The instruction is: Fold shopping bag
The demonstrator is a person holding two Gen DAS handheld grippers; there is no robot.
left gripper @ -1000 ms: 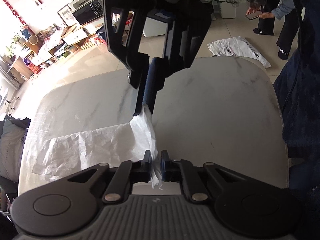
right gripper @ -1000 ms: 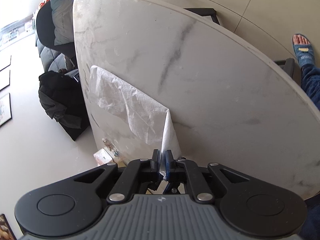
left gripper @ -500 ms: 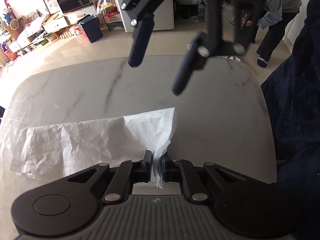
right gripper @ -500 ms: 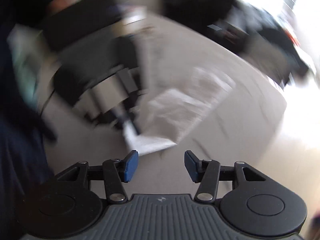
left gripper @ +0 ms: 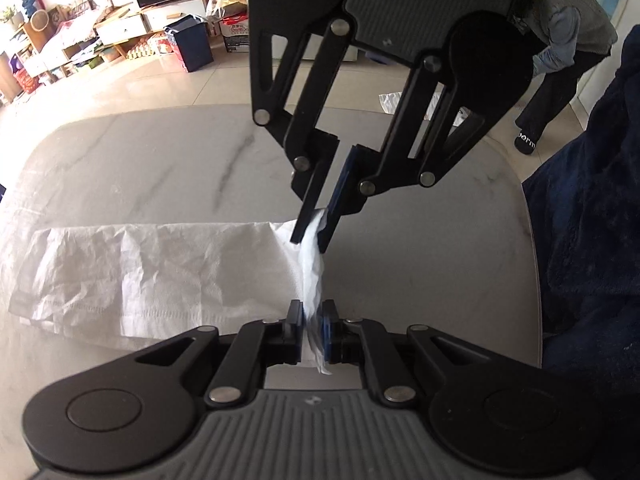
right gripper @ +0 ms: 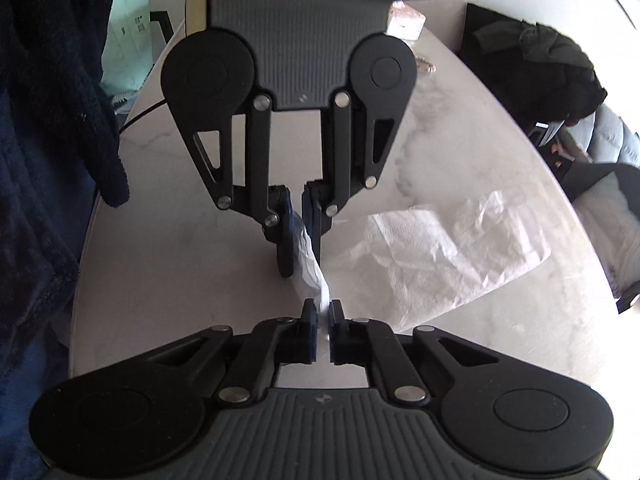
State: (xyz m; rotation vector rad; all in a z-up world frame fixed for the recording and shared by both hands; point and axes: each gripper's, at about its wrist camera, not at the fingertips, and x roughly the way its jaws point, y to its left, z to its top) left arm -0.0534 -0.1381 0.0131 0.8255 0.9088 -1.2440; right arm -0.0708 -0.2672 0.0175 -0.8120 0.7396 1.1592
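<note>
White crinkly plastic shopping bag [left gripper: 160,268] lies flat on the pale marble table [left gripper: 420,240], stretched out to the left in the left wrist view. Nearest the camera, the left gripper [left gripper: 311,330] is shut tight on the bag's near corner at its right end. A little farther off, the right gripper [left gripper: 316,228] pinches the far corner of that same end, so the short edge is lifted and bunched between the two tools. The bag looks like a long strip already, so I think it has been folded along its length. What is left is to carry this held end over to the far left end. Beyond the table, shelves [left gripper: 80,48] and a person [left gripper: 560,40] stand.
</note>
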